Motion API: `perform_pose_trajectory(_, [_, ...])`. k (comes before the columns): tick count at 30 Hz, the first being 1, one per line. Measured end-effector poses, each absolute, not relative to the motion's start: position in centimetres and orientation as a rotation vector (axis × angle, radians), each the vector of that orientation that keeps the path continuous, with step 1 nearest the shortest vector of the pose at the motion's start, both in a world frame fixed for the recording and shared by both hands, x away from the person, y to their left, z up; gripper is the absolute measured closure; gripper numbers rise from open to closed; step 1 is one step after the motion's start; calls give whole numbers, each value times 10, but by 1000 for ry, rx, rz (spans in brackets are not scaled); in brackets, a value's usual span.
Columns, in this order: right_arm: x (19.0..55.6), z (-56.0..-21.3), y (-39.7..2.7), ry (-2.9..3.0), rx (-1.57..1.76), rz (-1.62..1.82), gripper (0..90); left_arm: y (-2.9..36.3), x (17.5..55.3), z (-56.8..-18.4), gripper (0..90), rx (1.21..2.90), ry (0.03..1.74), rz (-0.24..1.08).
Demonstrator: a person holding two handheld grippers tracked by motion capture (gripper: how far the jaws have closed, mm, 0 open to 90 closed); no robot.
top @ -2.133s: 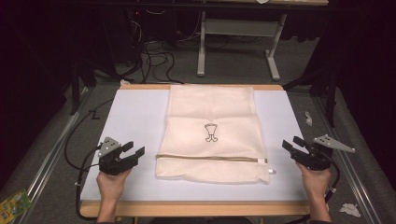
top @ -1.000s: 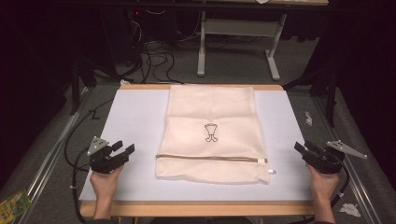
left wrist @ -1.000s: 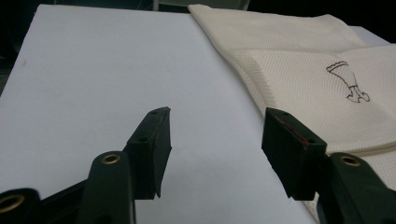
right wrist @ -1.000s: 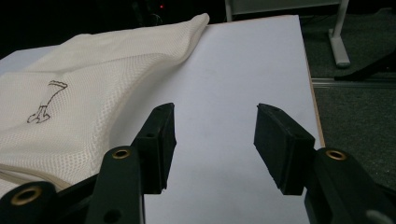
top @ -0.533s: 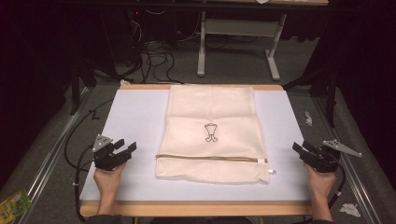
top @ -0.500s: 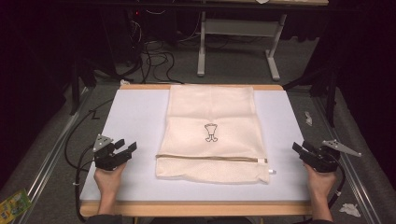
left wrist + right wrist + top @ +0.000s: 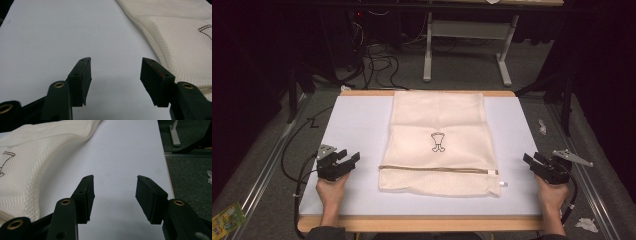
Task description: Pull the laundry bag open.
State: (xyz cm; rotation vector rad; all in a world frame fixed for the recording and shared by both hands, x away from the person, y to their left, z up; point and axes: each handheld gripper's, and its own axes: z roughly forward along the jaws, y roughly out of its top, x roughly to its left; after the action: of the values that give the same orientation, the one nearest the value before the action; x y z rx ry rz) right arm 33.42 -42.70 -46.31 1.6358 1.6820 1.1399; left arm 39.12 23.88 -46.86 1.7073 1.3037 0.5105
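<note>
A cream mesh laundry bag lies flat in the middle of the white table top, with a small dark printed figure on it and a zip running across near its front edge. My left gripper rests open at the table's front left, a short way left of the bag; nothing is between its jaws. My right gripper stands open at the front right edge, right of the bag, also with nothing between its jaws.
The table's wooden rim shows along the front. Grey carpet lies beyond the right edge. Cables and a metal stand sit on the floor behind the table. Scraps lie on the floor at the right.
Both hands have drawn back toward the table's front corners since the earliest frame. Over the last half second nothing has visibly moved.
</note>
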Motion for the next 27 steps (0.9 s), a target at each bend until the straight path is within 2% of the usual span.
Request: perform_pose_trajectory(27, [339,-472,-422,1697,1642,1070,489,233,398,-483,417,1694,1316,563])
